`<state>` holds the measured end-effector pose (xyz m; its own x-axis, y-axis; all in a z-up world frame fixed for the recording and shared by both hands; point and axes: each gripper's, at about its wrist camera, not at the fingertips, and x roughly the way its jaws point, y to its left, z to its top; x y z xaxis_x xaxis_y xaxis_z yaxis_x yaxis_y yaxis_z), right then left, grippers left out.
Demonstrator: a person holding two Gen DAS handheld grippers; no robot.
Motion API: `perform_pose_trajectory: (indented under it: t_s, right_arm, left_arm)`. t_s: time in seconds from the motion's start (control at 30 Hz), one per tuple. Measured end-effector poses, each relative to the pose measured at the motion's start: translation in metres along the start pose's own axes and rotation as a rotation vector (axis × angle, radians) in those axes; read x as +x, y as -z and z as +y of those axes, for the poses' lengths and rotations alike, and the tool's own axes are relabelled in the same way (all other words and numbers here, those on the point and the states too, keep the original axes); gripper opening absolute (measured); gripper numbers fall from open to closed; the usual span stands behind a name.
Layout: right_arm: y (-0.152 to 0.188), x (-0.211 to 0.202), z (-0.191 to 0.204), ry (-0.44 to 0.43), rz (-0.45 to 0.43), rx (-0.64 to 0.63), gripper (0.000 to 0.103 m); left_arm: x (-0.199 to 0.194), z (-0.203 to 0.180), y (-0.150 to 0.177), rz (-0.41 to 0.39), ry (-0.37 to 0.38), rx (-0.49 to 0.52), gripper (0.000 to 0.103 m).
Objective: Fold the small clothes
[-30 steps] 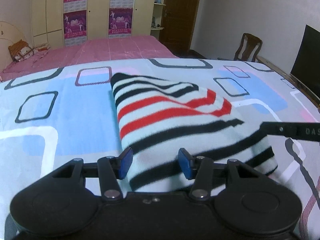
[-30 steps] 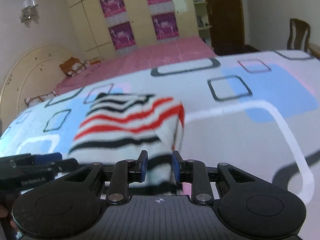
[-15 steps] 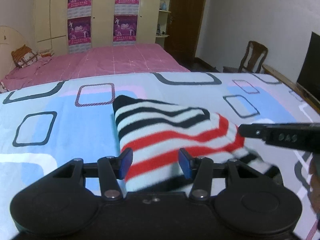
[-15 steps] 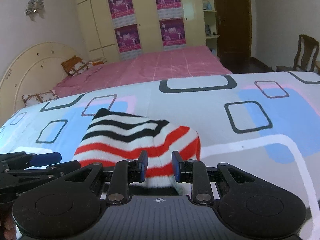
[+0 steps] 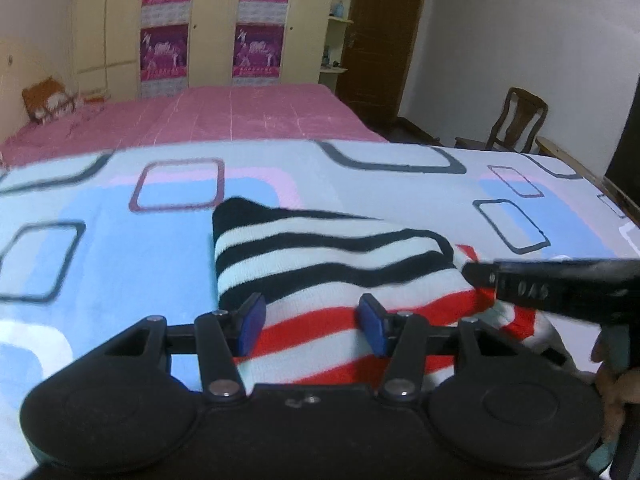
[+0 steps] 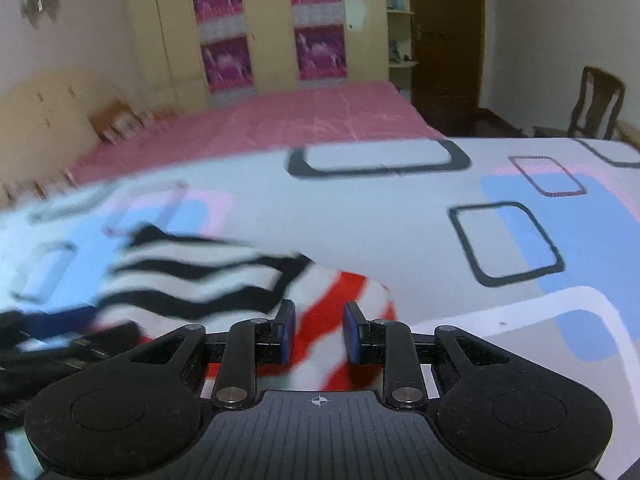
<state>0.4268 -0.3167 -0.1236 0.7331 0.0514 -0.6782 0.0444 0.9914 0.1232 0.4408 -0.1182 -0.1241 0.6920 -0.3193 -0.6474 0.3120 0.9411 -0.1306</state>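
Note:
A small knitted garment (image 5: pixel 320 256) with black, white and red stripes lies folded on the patterned bedsheet (image 5: pixel 120 248). My left gripper (image 5: pixel 312 316) has the garment's red-striped near fold between its blue pads, which still touch the cloth while the jaws are opening. In the right wrist view my right gripper (image 6: pixel 318 328) is shut on the red-striped right end of the garment (image 6: pixel 200 276). The right gripper's black finger (image 5: pixel 540 288) reaches in over the garment's right side. The left gripper (image 6: pixel 60 332) shows as a dark blur at the lower left.
The sheet (image 6: pixel 520 184) with blue, pink and black squares stretches beyond and to the right. Behind it lies a pink bed (image 5: pixel 240 116) with a cushion (image 5: pixel 48 98). A wardrobe with purple posters (image 5: pixel 256 20), a dark door (image 5: pixel 380 40) and a wooden chair (image 5: pixel 520 120) stand at the back.
Both grippers have carried the garment's near edge away from me over the rest of it. The visible garment is shorter, with the red stripes now right at the pads.

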Motion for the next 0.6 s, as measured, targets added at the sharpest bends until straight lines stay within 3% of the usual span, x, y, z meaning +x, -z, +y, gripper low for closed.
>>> perform_pose_trajectory:
  t_s: [0.33, 0.47, 0.6]
  right_arm:
    - [0.010, 0.027, -0.002, 0.081, -0.023, -0.076, 0.026]
    - [0.004, 0.031, -0.012, 0.051, 0.004, -0.002, 0.026]
    - [0.005, 0.030, -0.011, 0.049, -0.007, -0.019, 0.026]
  left_arm:
    - [0.020, -0.003, -0.003, 0.009, -0.016, 0.044, 0.059]
    - [0.023, -0.001, -0.003, 0.013, -0.013, 0.029, 0.060]
    - [0.021, -0.004, -0.004, 0.016, -0.022, 0.034, 0.060]
